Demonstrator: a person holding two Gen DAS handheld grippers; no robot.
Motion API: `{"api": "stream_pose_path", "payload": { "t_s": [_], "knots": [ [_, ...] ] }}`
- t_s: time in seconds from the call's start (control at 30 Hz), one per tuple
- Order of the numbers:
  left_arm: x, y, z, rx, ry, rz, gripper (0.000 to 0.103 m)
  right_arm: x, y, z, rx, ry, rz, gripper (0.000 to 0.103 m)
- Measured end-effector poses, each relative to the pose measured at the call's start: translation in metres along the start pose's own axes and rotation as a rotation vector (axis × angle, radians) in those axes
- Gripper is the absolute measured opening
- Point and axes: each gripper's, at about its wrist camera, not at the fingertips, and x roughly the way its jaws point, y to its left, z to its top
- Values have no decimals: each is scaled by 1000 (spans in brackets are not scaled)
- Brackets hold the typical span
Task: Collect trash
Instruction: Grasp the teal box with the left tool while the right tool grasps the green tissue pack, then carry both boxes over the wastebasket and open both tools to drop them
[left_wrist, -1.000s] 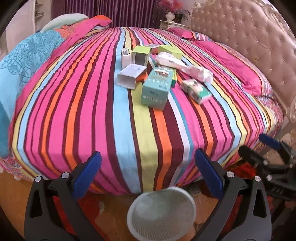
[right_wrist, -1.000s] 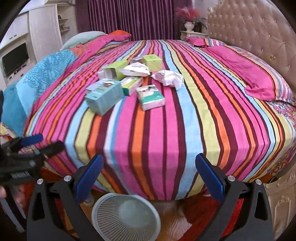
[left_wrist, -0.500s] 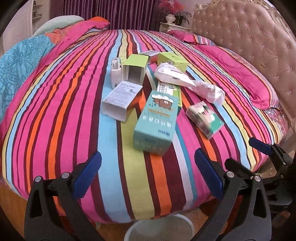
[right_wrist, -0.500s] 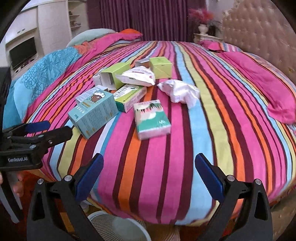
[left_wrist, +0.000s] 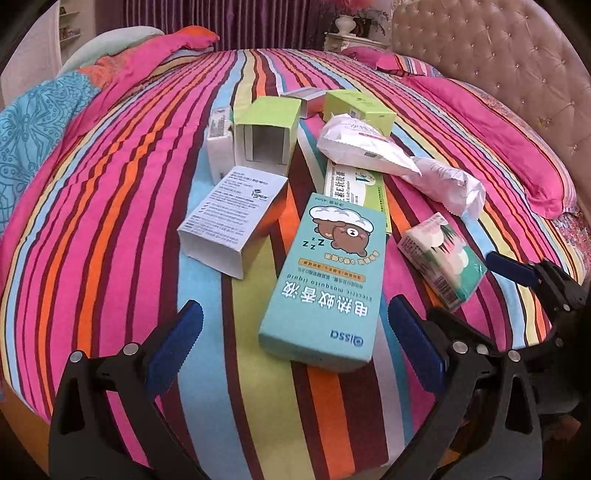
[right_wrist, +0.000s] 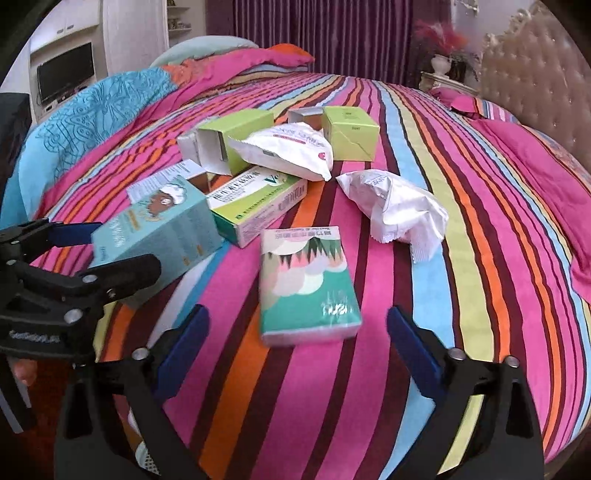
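Trash lies heaped on the striped bed (left_wrist: 110, 221). A teal bear-print box (left_wrist: 325, 280) has its near end between the fingers of my left gripper (left_wrist: 293, 332), which is open with its pads clear of it. A green tissue pack (right_wrist: 306, 288) lies between the fingers of my right gripper (right_wrist: 297, 328), whose jaws are closing without touching it. Behind these lie a white open carton (left_wrist: 232, 218), a green open box (left_wrist: 267, 136), a white pouch (right_wrist: 288, 151), a crumpled wrapper (right_wrist: 399, 210), a green-white long box (right_wrist: 255, 203) and a green cube box (right_wrist: 349, 133).
Pink pillows (left_wrist: 517, 147) and a tufted headboard (left_wrist: 498, 48) bound the bed on the right, and a blue quilt (right_wrist: 92, 122) lies on the left. A sliver of a white mesh basket (right_wrist: 144, 458) shows below the bed edge. Each gripper appears in the other's view.
Both grippers came forward and lower over the bed edge, onto the teal box and tissue pack. The white basket slid almost out of view. The right jaws narrowed slightly.
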Motion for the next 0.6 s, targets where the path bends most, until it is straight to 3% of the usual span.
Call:
{"api": "stream_pose_path", "payload": {
  "t_s": [0.17, 0.2, 0.27, 0.33, 0.4, 0.43, 0.6],
  "knots": [
    [8, -1, 3, -4, 8, 5, 96, 9, -2, 6, -28, 2, -11, 87],
    [10, -2, 3, 0, 11, 6, 92, 11, -2, 7, -32, 5, -18, 87],
    [12, -3, 3, 6, 17, 9, 79, 15, -2, 8, -35, 15, -20, 76],
    [16, -1, 1, -19, 45, -21, 61, 18, -3, 9, -8, 19, -15, 69],
    [18, 0, 1, -40, 49, -10, 54, 18, -1, 11, 0, 22, -26, 62],
    [17, 0, 1, -41, 47, -8, 54, 17, 0, 11, 2, 22, -17, 51],
    [12, 4, 0, -66, 39, -27, 53, 7, 0, 13, 42, 12, -13, 49]
  ]
}}
